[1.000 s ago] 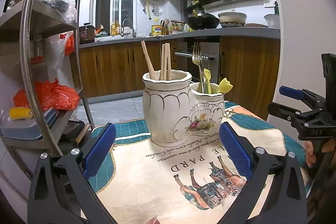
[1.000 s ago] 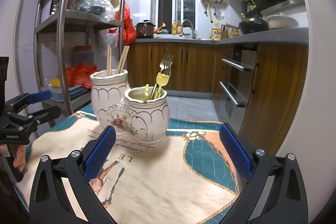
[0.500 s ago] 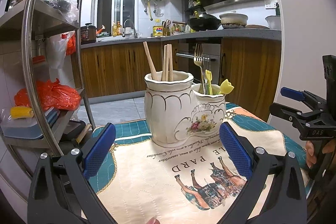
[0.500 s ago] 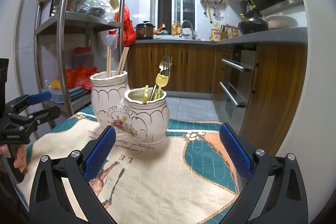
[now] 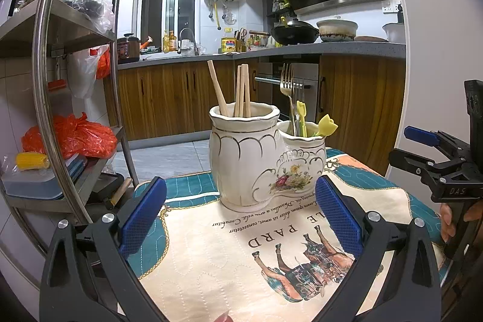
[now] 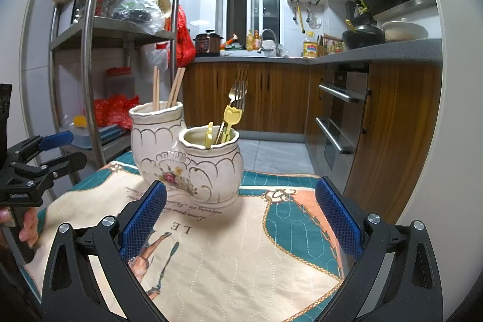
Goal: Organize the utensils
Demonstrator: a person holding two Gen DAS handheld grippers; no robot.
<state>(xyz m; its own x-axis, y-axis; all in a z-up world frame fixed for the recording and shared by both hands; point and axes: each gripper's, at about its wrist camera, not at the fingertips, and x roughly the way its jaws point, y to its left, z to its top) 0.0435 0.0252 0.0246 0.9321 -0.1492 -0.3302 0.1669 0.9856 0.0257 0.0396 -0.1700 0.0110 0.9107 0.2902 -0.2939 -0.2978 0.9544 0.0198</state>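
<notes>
Near the far edge of a printed tablecloth (image 5: 229, 255), a cream ceramic double utensil holder (image 5: 265, 159) with gold scallop lines and a painted rose spray is seen standing upright. Wooden chopsticks (image 5: 241, 91) are held in its taller compartment; metal forks (image 5: 288, 92) and yellow tulip-topped picks (image 5: 326, 124) are held in the lower one. The left gripper (image 5: 241, 219) is shown spread wide and empty, short of the holder. The right gripper (image 6: 241, 219) is likewise held spread and empty, its blue pads (image 6: 339, 219) clear of the ceramic. A steel shelving rack (image 6: 87, 50) is visible beside the table.
</notes>
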